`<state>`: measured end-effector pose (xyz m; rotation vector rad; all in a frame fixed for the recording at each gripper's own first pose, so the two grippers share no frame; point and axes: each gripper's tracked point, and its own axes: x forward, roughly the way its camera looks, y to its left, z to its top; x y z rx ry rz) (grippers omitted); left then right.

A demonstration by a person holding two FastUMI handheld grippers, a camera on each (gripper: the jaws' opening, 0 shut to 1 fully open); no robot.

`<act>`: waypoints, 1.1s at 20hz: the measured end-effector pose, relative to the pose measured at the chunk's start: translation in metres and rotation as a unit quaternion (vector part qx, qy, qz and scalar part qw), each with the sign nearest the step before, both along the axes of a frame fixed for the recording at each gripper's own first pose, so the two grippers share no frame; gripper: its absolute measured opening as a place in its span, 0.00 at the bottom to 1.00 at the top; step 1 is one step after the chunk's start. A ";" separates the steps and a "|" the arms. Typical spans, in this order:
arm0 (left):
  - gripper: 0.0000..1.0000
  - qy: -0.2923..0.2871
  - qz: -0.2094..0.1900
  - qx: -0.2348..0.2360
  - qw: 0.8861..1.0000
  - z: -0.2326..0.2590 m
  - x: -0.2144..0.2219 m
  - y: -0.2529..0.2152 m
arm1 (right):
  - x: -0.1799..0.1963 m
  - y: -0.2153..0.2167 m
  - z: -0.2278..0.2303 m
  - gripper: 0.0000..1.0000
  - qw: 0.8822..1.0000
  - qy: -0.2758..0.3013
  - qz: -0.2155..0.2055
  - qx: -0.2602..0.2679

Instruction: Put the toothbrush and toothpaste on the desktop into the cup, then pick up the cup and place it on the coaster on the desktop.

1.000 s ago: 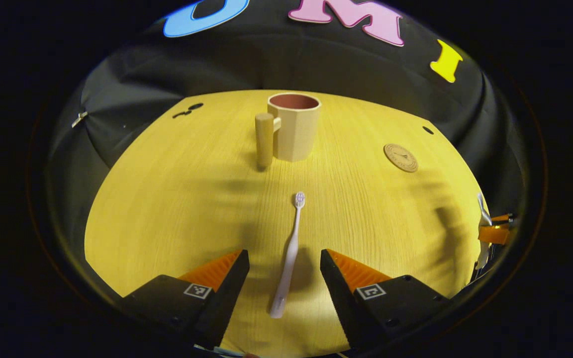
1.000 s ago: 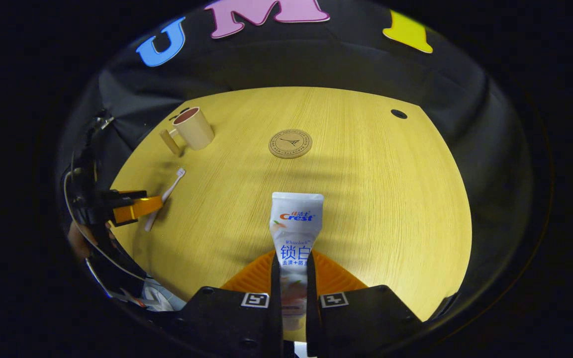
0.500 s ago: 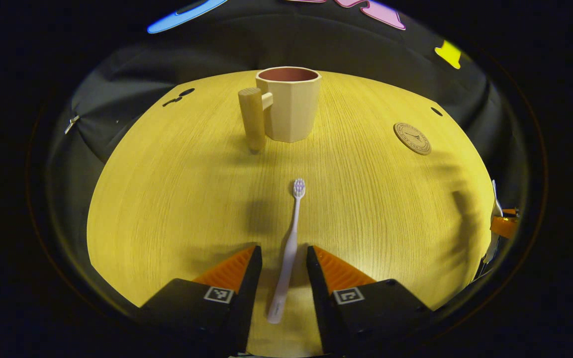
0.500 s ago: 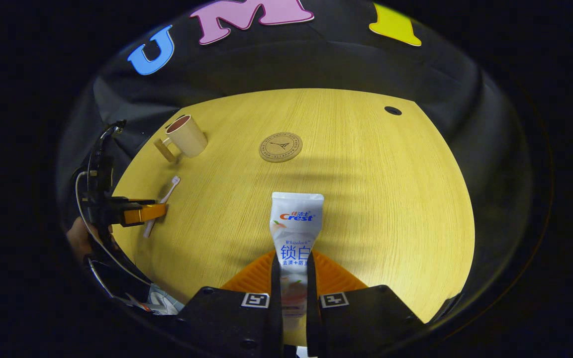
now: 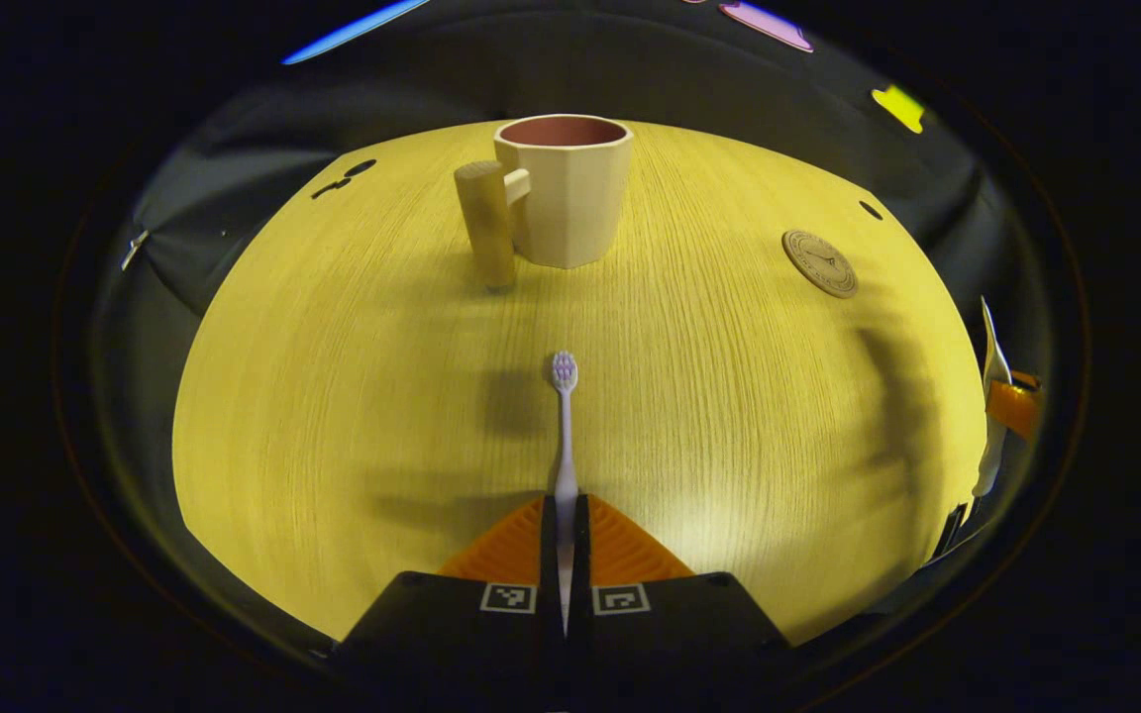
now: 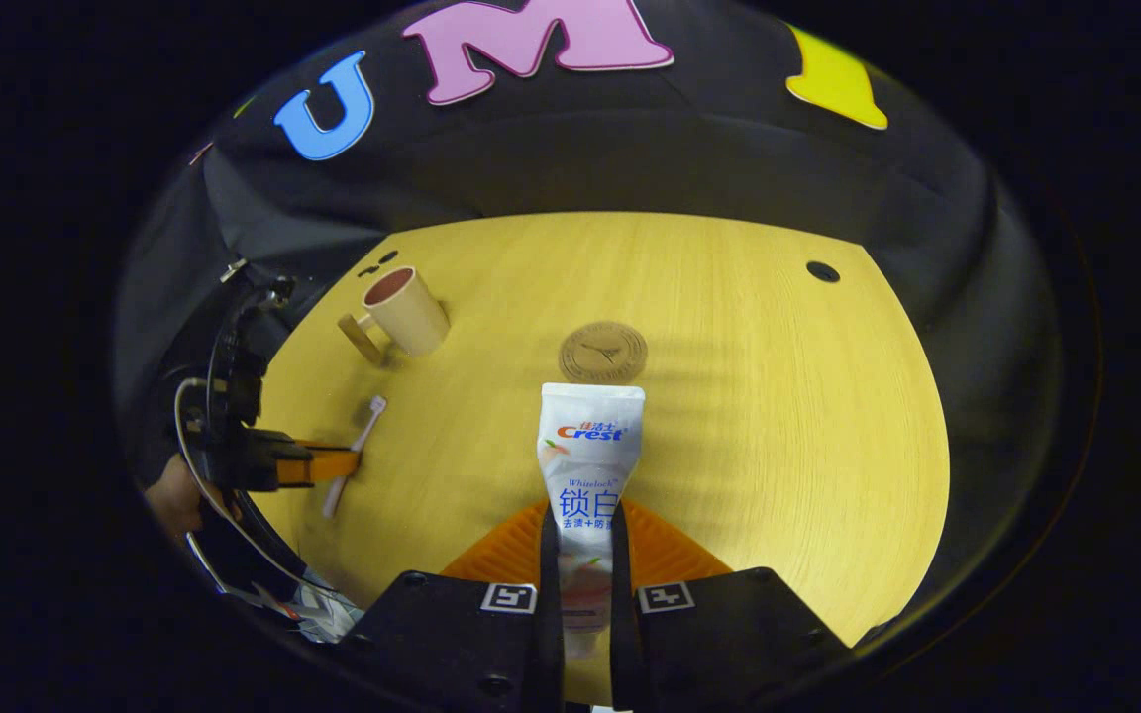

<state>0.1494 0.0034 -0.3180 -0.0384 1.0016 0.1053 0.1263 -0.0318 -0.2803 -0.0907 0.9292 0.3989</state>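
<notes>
My left tongs (image 5: 565,515) are clenched on the toothbrush (image 5: 564,426) handle, its bristles pointing at the cup (image 5: 561,188). My right tongs (image 6: 585,555) grip the toothpaste (image 6: 588,456) above the worktop (image 6: 778,396), coaster (image 6: 602,352) just beyond.

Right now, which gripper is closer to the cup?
Left. The left gripper faces the cup straight ahead, shut on the toothbrush. The right gripper, holding the toothpaste, sits farther away, off to the cup's side.
</notes>
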 end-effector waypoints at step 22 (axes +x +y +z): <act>0.06 -0.229 0.080 -0.063 0.968 0.142 -0.064 0.107 | 0.141 0.263 0.102 0.22 0.966 -0.190 0.032 0.171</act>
